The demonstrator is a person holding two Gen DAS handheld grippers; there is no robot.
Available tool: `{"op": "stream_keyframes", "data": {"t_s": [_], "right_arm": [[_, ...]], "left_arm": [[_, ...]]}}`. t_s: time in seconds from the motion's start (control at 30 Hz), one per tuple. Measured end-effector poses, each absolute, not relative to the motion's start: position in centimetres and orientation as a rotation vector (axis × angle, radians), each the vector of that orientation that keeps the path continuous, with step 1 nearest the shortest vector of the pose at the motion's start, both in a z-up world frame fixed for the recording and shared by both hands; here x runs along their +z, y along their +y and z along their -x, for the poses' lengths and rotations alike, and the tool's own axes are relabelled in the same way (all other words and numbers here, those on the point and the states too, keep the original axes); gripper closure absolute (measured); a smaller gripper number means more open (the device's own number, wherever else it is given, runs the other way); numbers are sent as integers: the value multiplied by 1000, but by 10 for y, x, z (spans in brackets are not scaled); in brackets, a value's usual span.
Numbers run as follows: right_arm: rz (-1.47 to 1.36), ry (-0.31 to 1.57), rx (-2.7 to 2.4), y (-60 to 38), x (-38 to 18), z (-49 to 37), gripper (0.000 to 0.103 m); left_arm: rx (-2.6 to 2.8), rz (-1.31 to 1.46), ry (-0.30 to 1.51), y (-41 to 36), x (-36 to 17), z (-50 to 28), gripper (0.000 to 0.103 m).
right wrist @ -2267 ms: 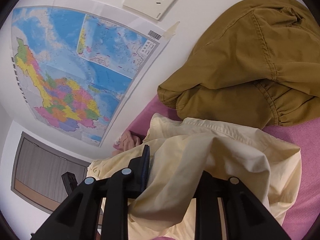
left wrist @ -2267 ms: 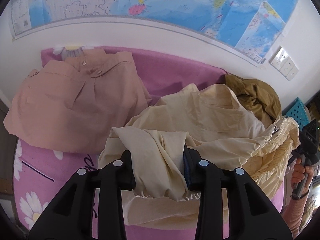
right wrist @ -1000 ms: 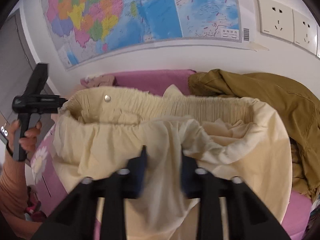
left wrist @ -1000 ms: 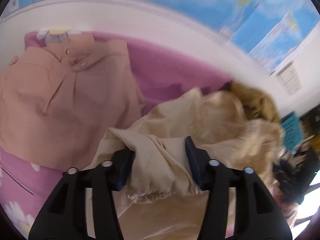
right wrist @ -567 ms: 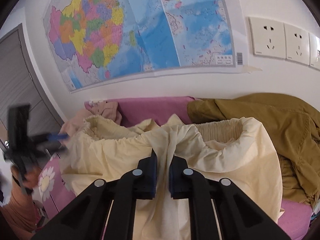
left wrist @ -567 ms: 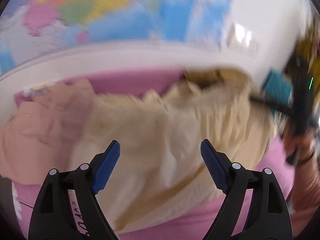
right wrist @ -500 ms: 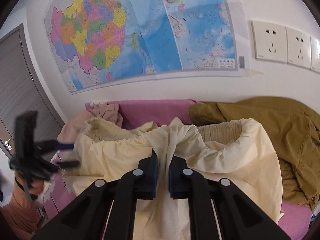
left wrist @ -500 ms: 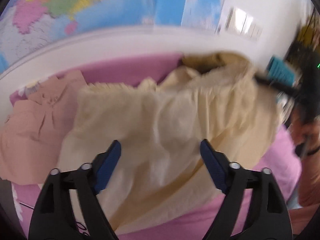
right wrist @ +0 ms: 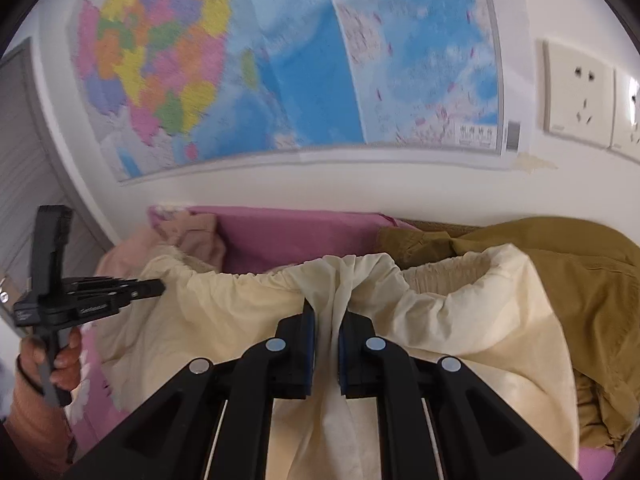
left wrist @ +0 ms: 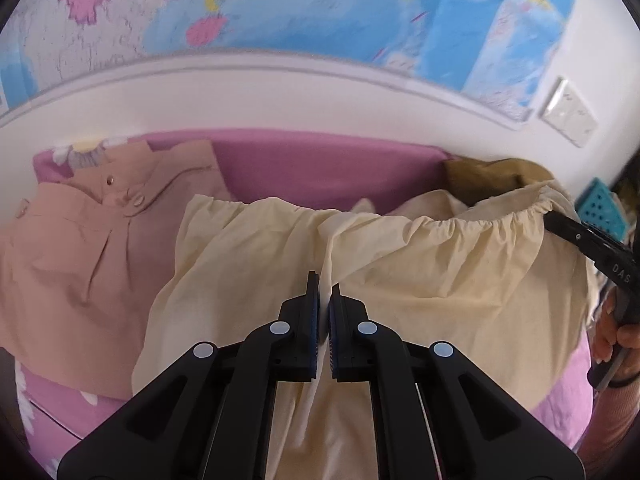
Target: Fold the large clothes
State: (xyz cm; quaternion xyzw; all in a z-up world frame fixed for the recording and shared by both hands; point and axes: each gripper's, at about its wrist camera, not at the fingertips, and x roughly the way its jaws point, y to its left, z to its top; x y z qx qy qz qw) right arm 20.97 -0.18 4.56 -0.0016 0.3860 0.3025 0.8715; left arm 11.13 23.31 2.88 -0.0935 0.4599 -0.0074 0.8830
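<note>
A pale yellow garment with an elastic gathered waistband hangs stretched between both grippers above a pink bed. My left gripper is shut on a fold of its waistband. My right gripper is shut on another bunch of the same garment. In the right wrist view the left gripper's tool shows at the left, held by a hand. In the left wrist view the right gripper's tool shows at the right edge of the cloth.
A peach shirt lies on the pink floral bedsheet at the left. An olive-brown garment is heaped at the right. A wall map and sockets are behind. A teal basket stands at the far right.
My left gripper let go of the bunched cloth, opened wide, then shut again on the waistband. The garment is now lifted and spread between both grippers. My right gripper stayed shut on the cloth.
</note>
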Motion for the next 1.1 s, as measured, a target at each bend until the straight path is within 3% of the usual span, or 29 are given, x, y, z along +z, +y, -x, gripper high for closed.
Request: {"op": "stream_keyframes", "data": {"t_s": [0.13, 0.27, 0.33, 0.4, 0.43, 0.53, 0.57, 0.63, 0.73, 0.8, 0.9, 0.93, 1.1], "right_arm": [[89, 856, 591, 17, 17, -229, 89], [146, 891, 566, 27, -5, -239, 85], [158, 897, 556, 29, -13, -243, 84], [210, 933, 558, 37, -27, -247, 82], [228, 944, 551, 40, -33, -248, 82], [226, 950, 556, 40, -33, -248, 78], [213, 950, 558, 36, -28, -246, 75], [176, 941, 592, 30, -18, -240, 50], [180, 836, 610, 12, 7, -213, 46], [217, 755, 620, 2, 22, -194, 48], [233, 754, 548, -8, 21, -202, 80], [207, 815, 538, -12, 10, -217, 86], [1, 937, 571, -50, -37, -250, 88]], "left_arm": [[11, 219, 1000, 245, 10, -124, 97], [48, 203, 1038, 239, -3, -132, 88], [87, 154, 992, 230, 9, -124, 78], [74, 107, 923, 216, 25, -113, 54], [55, 78, 896, 209, 29, -110, 52], [22, 5, 925, 191, 19, -115, 50], [39, -4, 947, 191, 11, -122, 55], [74, 0, 990, 195, -8, -135, 56], [56, 66, 1003, 206, -14, -141, 55], [46, 72, 1007, 207, -14, -143, 55], [42, 76, 1010, 211, -16, -148, 55], [40, 80, 1009, 215, -18, -152, 55], [-2, 110, 995, 220, -25, -153, 54]]}}
